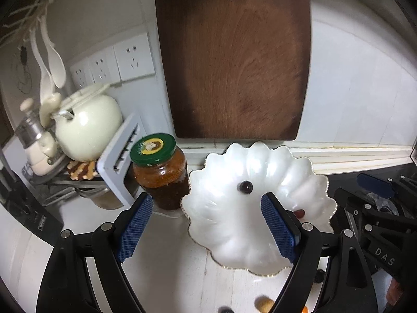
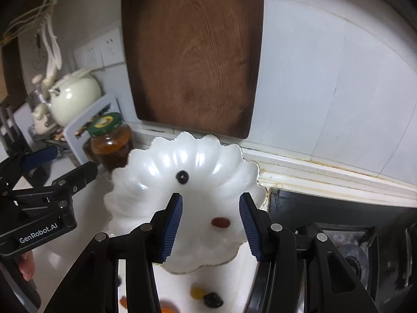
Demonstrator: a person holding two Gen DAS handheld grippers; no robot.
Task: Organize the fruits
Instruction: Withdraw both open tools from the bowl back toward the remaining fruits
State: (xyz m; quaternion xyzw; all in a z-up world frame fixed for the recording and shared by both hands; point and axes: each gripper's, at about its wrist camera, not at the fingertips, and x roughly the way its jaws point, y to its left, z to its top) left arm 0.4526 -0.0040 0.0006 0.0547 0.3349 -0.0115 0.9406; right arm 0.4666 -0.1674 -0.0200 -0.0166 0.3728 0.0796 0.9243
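Both grippers, left (image 1: 206,224) and right (image 2: 211,224), are hovering spread and empty over the plate (image 2: 146,208) holding a grape (image 2: 182,176).

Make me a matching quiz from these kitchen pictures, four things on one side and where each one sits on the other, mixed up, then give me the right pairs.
Things
1. dark round fruit
2. red oval fruit
3. jar with a green lid
4. wooden cutting board

Places
A. leaning upright against the wall behind the dish
B. in the white scalloped dish, near its middle
C. on the counter just left of the dish
D. in the dish, nearer its front right edge

Pairs: 1-B, 2-D, 3-C, 4-A
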